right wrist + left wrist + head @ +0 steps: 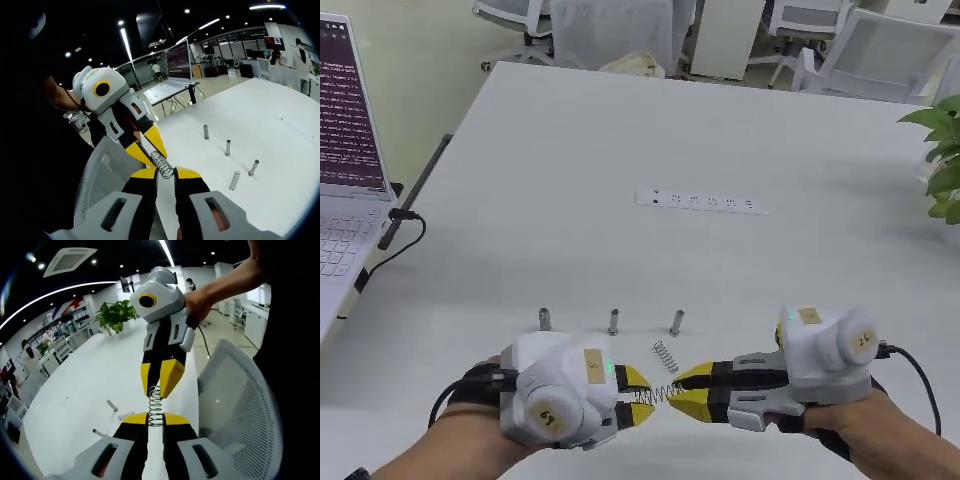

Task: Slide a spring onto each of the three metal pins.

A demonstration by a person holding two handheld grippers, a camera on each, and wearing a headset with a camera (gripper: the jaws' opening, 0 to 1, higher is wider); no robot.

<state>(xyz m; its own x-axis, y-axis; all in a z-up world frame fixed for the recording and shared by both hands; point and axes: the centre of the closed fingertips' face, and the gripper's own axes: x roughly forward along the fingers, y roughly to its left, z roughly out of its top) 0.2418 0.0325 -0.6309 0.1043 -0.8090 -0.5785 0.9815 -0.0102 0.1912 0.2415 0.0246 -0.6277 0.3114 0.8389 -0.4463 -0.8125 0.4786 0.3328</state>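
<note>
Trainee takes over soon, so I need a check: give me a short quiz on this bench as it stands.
1. How many pins stand on the table, and how many carry a spring?
2. True or false: the left gripper and the right gripper each pinch one end of the held spring.
3. Where is the loose spring? A) on the middle pin; B) lying on the table by the rightmost pin; C) hanging off the table edge.
Key: 1) three, none. 2) True. 3) B.
</note>
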